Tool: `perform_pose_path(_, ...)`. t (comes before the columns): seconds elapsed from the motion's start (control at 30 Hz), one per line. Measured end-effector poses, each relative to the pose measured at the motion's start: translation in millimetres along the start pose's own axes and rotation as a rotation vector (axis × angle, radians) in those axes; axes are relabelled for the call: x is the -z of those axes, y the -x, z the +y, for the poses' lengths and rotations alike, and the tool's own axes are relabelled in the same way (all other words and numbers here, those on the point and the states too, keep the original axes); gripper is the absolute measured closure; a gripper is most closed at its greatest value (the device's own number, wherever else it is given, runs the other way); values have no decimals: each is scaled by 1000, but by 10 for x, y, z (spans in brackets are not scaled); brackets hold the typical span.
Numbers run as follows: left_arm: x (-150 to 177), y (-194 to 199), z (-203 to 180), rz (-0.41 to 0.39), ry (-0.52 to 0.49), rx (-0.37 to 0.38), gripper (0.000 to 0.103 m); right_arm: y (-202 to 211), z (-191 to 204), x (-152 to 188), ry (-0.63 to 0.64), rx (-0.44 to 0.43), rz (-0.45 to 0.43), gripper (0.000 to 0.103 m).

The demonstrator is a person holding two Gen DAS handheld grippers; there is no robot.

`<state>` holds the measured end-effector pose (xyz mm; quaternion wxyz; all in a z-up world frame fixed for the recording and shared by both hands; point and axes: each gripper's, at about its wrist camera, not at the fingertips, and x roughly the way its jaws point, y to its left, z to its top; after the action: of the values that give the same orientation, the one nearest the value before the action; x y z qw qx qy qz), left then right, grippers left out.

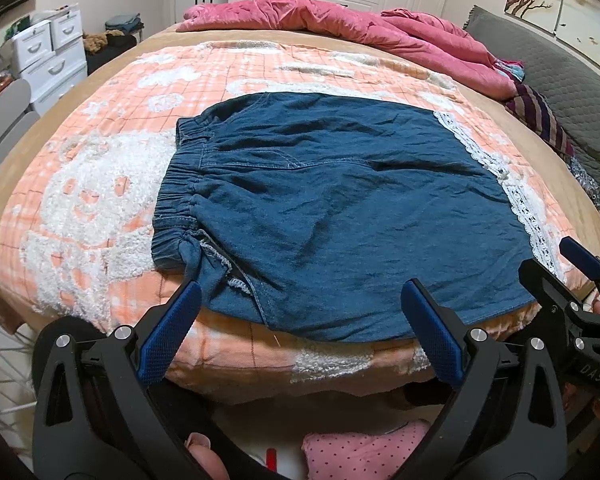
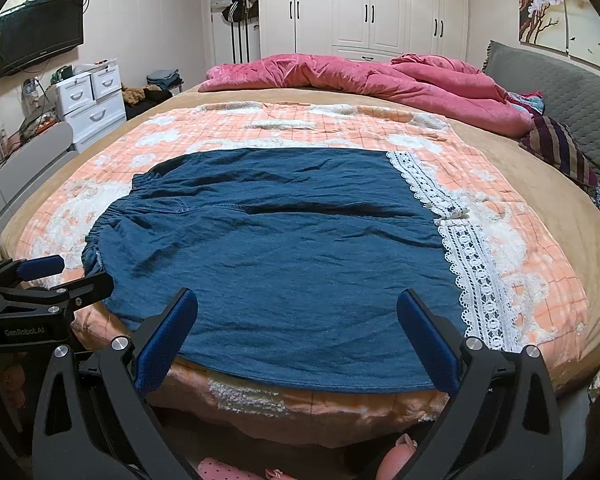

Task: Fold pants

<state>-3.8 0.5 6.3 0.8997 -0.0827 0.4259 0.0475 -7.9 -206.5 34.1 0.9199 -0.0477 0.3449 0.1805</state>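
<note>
Both the left gripper (image 1: 300, 312) and right gripper (image 2: 298, 320) gape empty near the blue lace-trimmed denim pants (image 1: 332, 216), so 1 shallow pinch could slip off.

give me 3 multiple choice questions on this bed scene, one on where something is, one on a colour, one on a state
1. Where does the white lace trim lie on the blue denim pants?
A. along their right edge
B. along the elastic waistband
C. across the middle

2. What colour is the crumpled quilt at the far side of the bed?
A. green
B. pink-red
C. white

3. How do the left gripper and right gripper stand?
A. both open, holding nothing
B. both shut on the pants
C. one shut, one open

Answers: 1 A, the lace borders the right side, opposite the gathered waistband. 2 B, it shows pink-red in both views. 3 A, the blue-padded fingers of each are spread wide with no cloth between.
</note>
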Motion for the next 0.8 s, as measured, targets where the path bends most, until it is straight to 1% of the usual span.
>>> perform_pose_path(0.8,3,-34,-19,1,-3,-7,9,-15,0,0,8,17,-4,4)
